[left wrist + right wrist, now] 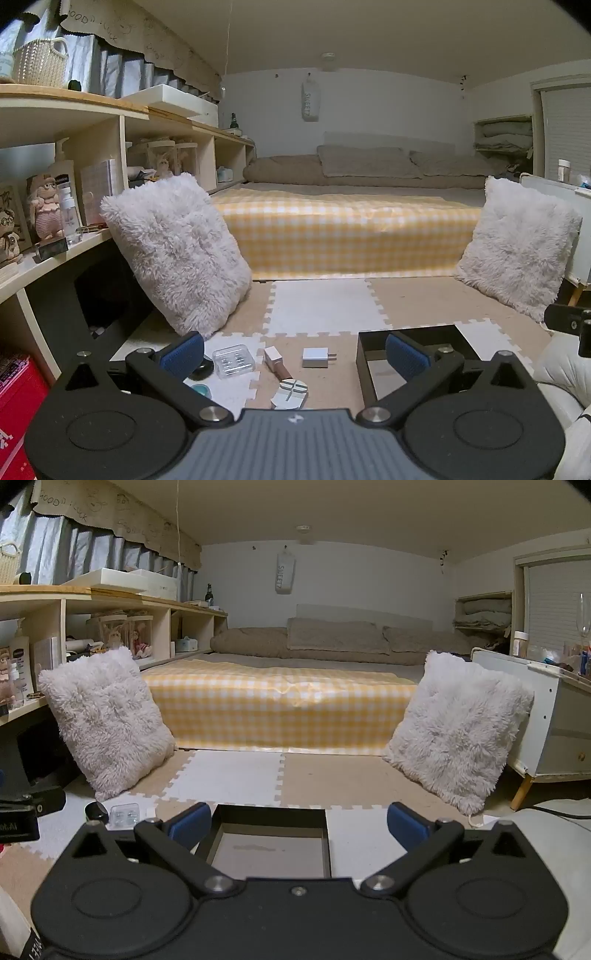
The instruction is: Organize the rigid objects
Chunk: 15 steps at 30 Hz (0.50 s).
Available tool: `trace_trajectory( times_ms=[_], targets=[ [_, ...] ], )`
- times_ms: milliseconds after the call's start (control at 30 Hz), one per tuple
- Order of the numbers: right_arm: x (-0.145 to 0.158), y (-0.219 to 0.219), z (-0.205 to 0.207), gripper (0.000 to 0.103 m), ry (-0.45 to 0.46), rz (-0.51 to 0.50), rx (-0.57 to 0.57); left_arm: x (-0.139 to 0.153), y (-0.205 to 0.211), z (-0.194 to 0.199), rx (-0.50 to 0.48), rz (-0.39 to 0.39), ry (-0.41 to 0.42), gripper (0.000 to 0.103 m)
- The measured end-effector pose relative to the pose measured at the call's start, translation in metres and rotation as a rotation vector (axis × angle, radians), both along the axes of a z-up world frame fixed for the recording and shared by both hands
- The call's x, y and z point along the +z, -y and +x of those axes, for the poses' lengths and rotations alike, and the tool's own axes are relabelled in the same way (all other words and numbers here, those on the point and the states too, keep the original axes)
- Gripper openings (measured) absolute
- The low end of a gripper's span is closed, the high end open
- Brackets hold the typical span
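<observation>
Black square tray (406,334) on foam puzzle mat (317,306).

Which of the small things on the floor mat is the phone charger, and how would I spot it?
Look at the puzzle-piece foam mat in front of the yellow checked bed. Left of the black open box lies a row of small items. The charger is the white cube nearest that box, the only item with two metal prongs, which point toward the box.
</observation>
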State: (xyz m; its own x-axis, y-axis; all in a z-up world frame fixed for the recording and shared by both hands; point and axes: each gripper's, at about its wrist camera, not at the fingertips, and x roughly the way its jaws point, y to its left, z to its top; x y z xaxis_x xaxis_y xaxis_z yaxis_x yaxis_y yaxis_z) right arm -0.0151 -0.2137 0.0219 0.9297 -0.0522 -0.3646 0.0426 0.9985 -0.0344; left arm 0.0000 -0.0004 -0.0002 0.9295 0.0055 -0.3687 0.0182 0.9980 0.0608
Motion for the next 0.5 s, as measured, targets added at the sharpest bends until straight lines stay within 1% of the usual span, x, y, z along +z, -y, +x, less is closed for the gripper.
trace_trajectory(
  times_ms=[500],
  targets=[
    [0.0003, -0.0002, -0.0009, 0.103, -0.004, -0.001, -0.001, -0.0003, -0.0002, 0.0005, 0.005, -0.003, 0.003, 0.103]
  ],
)
